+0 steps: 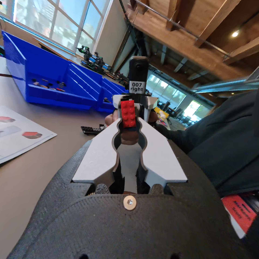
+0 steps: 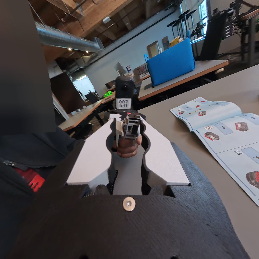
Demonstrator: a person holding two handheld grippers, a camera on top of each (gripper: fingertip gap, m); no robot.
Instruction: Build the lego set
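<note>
Facing each other at frame centre, both grippers meet on one lego assembly [image 1: 128, 116] — left gripper [image 1: 129, 123] clamped on its red-topped end, right gripper [image 2: 128, 126] clamped on the grey underside.

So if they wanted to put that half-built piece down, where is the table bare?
Bare table lies between the instruction booklet and the blue parts bin. It is crowded by the black pieces, near the gripper.
</note>
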